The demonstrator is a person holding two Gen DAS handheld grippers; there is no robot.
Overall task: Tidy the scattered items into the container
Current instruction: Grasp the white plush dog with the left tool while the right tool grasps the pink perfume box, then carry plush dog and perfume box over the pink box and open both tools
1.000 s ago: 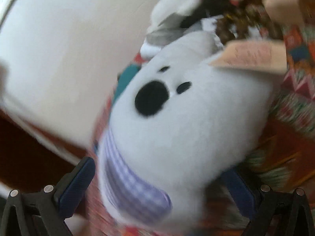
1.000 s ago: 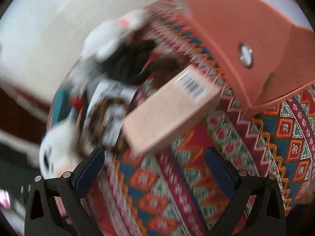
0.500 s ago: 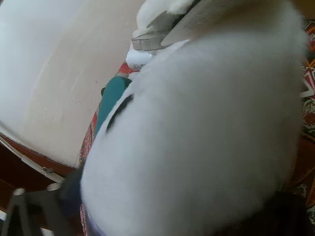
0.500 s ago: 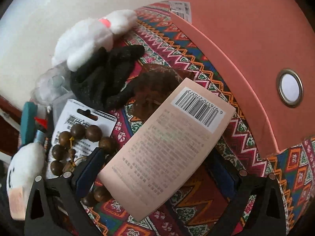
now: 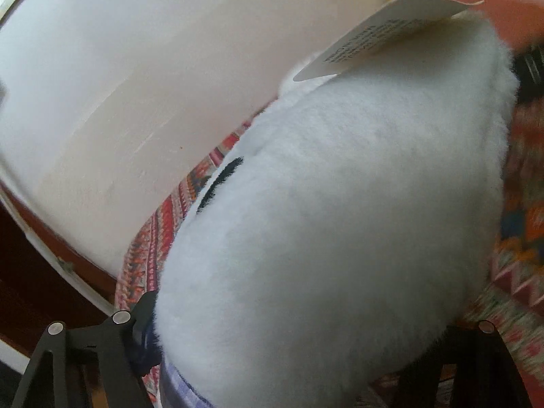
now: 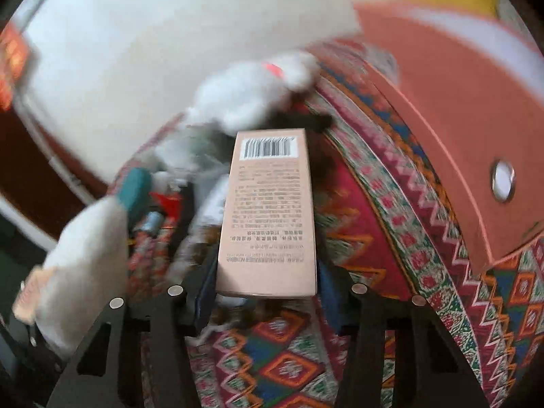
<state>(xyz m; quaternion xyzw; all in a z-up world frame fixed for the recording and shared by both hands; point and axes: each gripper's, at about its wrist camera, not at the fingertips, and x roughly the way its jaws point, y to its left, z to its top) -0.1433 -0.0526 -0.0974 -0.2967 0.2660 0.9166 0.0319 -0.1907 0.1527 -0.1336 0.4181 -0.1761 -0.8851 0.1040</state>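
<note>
My left gripper (image 5: pixel 299 346) is shut on a white plush toy (image 5: pixel 340 221) with a paper tag (image 5: pixel 384 30); the toy fills the left wrist view and hides the fingertips. The same toy shows at the left of the right wrist view (image 6: pixel 85 251). My right gripper (image 6: pixel 265 292) is shut on a pink carton with a barcode (image 6: pixel 268 210), held lengthwise above the patterned cloth (image 6: pixel 391 224). The orange fabric container (image 6: pixel 459 136) with a metal eyelet stands at the right.
Another white plush (image 6: pixel 251 91), a black fabric item (image 6: pixel 306 122), a teal object (image 6: pixel 134 187) and small clutter lie on the cloth by the white wall (image 6: pixel 136 51). The cloth's left edge drops off to dark floor (image 5: pixel 27 289).
My right gripper has closed on the pink carton and lifted it, turning it lengthwise. My left gripper has carried the plush up and toward the container.
</note>
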